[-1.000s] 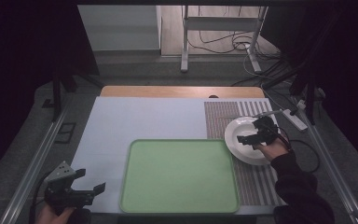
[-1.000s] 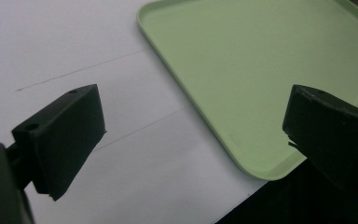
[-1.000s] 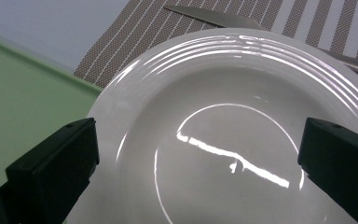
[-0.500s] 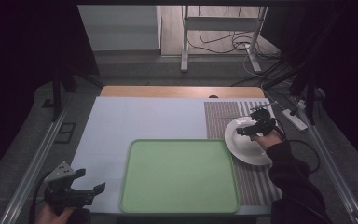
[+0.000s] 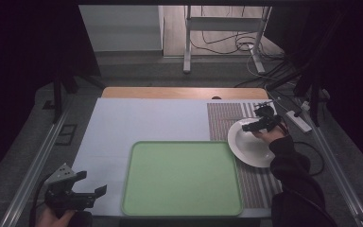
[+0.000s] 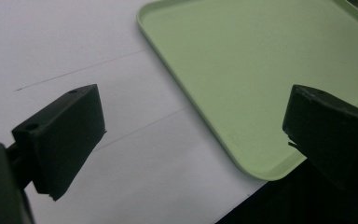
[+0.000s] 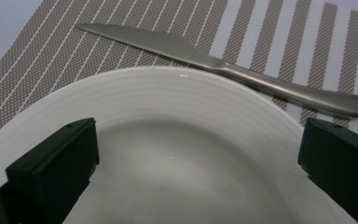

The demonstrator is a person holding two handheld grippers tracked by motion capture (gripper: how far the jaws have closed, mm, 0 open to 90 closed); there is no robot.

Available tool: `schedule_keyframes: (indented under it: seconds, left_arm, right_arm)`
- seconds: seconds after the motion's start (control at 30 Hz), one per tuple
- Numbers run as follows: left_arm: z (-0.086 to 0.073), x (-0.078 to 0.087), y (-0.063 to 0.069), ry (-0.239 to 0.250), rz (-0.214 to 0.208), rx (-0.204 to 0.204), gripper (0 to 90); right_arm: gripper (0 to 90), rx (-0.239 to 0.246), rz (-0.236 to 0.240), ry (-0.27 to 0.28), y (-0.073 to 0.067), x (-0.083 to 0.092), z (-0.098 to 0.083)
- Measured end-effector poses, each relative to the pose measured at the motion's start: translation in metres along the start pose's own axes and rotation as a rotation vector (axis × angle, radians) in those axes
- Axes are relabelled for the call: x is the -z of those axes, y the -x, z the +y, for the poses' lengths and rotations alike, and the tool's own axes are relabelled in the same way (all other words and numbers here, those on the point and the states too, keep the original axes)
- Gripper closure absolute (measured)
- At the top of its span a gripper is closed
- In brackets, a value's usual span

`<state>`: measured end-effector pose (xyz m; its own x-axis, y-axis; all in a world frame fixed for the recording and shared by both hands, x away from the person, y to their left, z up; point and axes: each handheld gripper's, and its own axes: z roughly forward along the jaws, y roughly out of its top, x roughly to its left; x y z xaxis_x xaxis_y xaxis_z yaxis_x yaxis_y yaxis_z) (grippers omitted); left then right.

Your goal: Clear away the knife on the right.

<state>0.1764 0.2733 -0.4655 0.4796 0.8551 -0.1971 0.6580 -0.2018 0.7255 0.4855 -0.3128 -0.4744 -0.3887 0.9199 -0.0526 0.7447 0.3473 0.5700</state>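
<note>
**On the worktop: one plate, one knife, one tray; both sets of jaws empty**

Between the spread jaws of the right gripper (image 5: 250,126), close below: a white plate (image 7: 177,140), shallow, with a ribbed rim. It sits on a striped placemat (image 7: 270,37). Judged rigid, glazed and slippery, and breakable if dropped; best taken by the rim, one jaw over and one under, since the bowl of it offers nothing to pinch. The jaws hold nothing.

Just beyond the plate's far rim, ahead of the same jaws: a steel table knife (image 7: 223,65), lying flat on the placemat, blade to the left of the right gripper view and handle to the right. It lies close by the rim; contact cannot be told. Judged stiff, smooth and low-lying, so hard to get under; the thicker handle looks the surest place to take hold.

Ahead of the left gripper (image 5: 92,191) and to the right of its jaws: a green tray (image 6: 261,70), bare, with a raised lip and rounded corners, probably light plastic. These jaws stand wide apart and empty, over the near left corner of the worktop.

Surface: a pale sheet (image 5: 146,123) over the worktop, with a wooden edge (image 5: 184,92) at the far side.

Room, beyond: dim, with a floor carrying metal stand legs (image 5: 187,42) and loose cables (image 5: 227,45).
</note>
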Motion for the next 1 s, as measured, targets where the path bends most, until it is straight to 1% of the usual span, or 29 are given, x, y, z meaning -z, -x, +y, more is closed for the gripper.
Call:
schedule_keyframes:
  seconds: [0.27,0.3,0.33,0.37,0.47,0.6,0.7,0.83,0.9,0.93,0.97,1.0]
  left_arm:
    - [0.0,0.0,0.0,-0.001,0.0,0.002,5.3]
    - [0.0,0.0,0.0,-0.002,0.0,0.001,5.3]
    - [0.0,0.0,0.0,-0.004,0.001,0.0,5.3]
    - [0.0,0.0,0.0,-0.004,0.001,-0.001,5.3]
    - [0.0,0.0,0.0,-0.002,0.0,0.003,5.3]
    - [0.0,0.0,0.0,-0.003,-0.001,0.003,5.3]
    - [0.0,0.0,0.0,-0.002,-0.001,0.002,5.3]
    - [0.0,0.0,-0.001,-0.002,-0.001,0.004,5.3]
    - [0.0,0.0,-0.001,-0.003,-0.001,0.003,5.3]
    - [0.0,0.0,-0.001,-0.003,-0.001,0.003,5.3]
    - [0.0,0.0,-0.001,-0.003,-0.001,0.003,5.3]
    - [0.0,0.0,-0.001,-0.001,-0.002,0.004,5.3]
  right_arm:
    - [0.0,-0.018,-0.021,0.005,0.009,-0.004,0.011]
    - [0.0,-0.026,-0.024,0.007,0.013,-0.006,0.015]
    - [0.0,-0.026,-0.024,0.007,0.013,-0.006,0.015]
    - [0.0,-0.035,-0.029,0.005,0.016,-0.009,0.018]
    - [0.0,-0.042,-0.04,0.002,0.02,-0.014,0.021]
    - [0.0,-0.054,-0.044,-0.008,0.024,-0.021,0.026]
    - [0.0,-0.052,-0.045,-0.016,0.025,-0.023,0.028]
    - [0.0,-0.056,-0.064,-0.015,0.03,-0.025,0.033]
    - [2.7,-0.049,-0.064,-0.01,0.033,-0.024,0.035]
    - [4.6,-0.055,-0.066,-0.007,0.034,-0.024,0.036]
    - [10.6,-0.058,-0.075,-0.003,0.038,-0.024,0.037]
    - [10.6,-0.058,-0.075,-0.003,0.038,-0.024,0.037]
